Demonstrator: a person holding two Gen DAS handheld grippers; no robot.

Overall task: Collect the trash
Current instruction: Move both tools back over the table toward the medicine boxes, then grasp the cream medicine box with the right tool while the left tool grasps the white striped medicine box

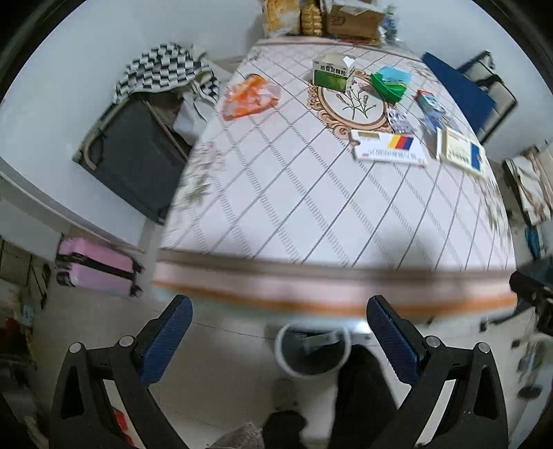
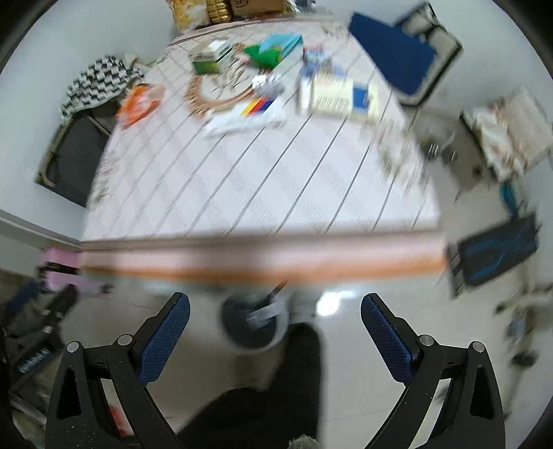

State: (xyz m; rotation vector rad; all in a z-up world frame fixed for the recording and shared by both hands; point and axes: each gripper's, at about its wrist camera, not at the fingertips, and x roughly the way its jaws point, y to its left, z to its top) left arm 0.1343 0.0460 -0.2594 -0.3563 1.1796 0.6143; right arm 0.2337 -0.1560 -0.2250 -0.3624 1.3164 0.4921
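Note:
Both grippers are open and empty, held above the floor in front of the table's (image 1: pixel 311 214) near edge. Between the left gripper's (image 1: pixel 278 311) fingers stands a white-rimmed trash bin (image 1: pixel 312 350) on the floor; it shows blurred below the right gripper (image 2: pixel 274 307) too, as a grey bin (image 2: pixel 254 323). Far across the table lie an orange plastic wrapper (image 1: pixel 250 96), a green medicine box (image 1: pixel 333 74), a green and blue carton (image 1: pixel 390 83), a blister pack (image 1: pixel 401 121), a white box with coloured stripes (image 1: pixel 389 148) and a cream and blue box (image 1: pixel 461 152).
A dark folding chair (image 1: pixel 131 155) with a checkered cloth (image 1: pixel 162 67) stands left of the table. A pink suitcase (image 1: pixel 96 266) lies on the floor at left. A blue-seated chair (image 1: pixel 463 89) stands at right. Boxes (image 1: pixel 356 17) sit at the table's far end.

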